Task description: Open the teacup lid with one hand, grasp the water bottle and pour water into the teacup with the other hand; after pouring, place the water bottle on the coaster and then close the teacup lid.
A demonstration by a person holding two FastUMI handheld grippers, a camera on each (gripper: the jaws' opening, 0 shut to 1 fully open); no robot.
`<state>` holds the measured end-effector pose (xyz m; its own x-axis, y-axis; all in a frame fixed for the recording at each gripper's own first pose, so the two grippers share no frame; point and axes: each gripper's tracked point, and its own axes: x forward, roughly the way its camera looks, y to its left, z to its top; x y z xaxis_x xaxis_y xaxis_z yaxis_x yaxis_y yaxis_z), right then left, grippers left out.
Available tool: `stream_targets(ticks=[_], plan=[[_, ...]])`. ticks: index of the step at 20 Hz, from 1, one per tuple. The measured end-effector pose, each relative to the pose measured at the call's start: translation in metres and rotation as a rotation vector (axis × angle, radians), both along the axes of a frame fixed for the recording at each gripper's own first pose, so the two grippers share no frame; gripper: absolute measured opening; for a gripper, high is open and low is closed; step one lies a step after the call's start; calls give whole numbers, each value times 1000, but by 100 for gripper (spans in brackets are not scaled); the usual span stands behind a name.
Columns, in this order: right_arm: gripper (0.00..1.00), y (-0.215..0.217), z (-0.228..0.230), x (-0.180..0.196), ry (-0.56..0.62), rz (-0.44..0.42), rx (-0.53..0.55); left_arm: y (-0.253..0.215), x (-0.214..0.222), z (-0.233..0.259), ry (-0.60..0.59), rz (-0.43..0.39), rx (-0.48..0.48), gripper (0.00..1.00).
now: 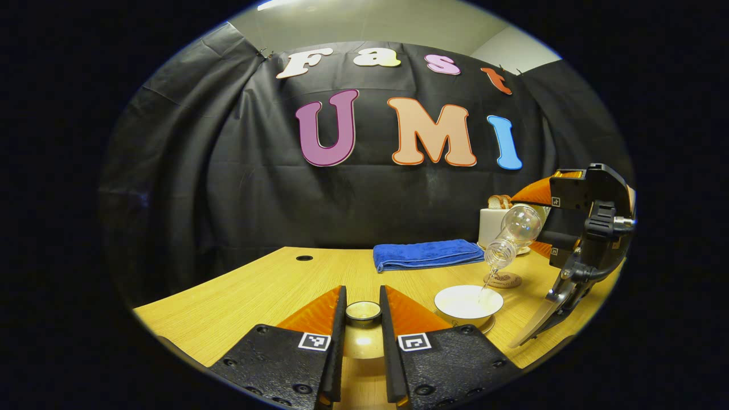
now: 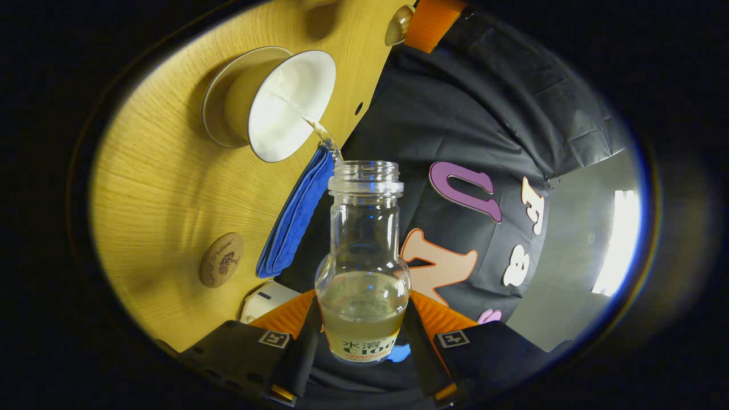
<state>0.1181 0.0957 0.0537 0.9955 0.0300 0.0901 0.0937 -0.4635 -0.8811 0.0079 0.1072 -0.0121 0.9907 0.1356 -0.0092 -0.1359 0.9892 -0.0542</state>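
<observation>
Gripping: left claw (image 1: 363,319) on half-hidden lid (image 1: 363,312), right claw (image 2: 362,333) on bottle (image 2: 363,267).

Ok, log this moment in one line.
phase: pouring | left gripper: holding lid | right gripper: bottle tilted, water into teacup | coaster: bare

In the left gripper view, the teacup lid (image 1: 363,312) sits between the left gripper (image 1: 363,319) fingers above the table (image 1: 239,296), with the teacup (image 1: 468,304) on its saucer to the right. The tilted water bottle (image 1: 512,234), held by the right gripper (image 2: 361,333), hangs over the teacup. Behind the teacup lies the coaster (image 1: 503,279), the folded towel (image 1: 427,254) farther back left, and a toaster (image 1: 494,223) behind.
</observation>
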Motion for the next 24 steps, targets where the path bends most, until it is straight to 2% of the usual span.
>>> stream_targets(ticks=[10,15,20,22,23,24], plan=[[77,17,0,-1,-29,67,-146,1,0,0,1,7,0,28],[78,15,0,-1,-29,66,-147,2,-1,0,1,7,0,28],[80,1,-16,-4,44,21,62,2,-1,-1,1,7,3,28],[76,-7,-30,-4,96,-10,168,2,0,-1,0,7,3,28],[80,-11,-35,-5,118,-28,226,2,0,-1,0,7,3,28],[78,-15,-40,-6,139,-44,293,2,-1,0,0,7,3,28]])
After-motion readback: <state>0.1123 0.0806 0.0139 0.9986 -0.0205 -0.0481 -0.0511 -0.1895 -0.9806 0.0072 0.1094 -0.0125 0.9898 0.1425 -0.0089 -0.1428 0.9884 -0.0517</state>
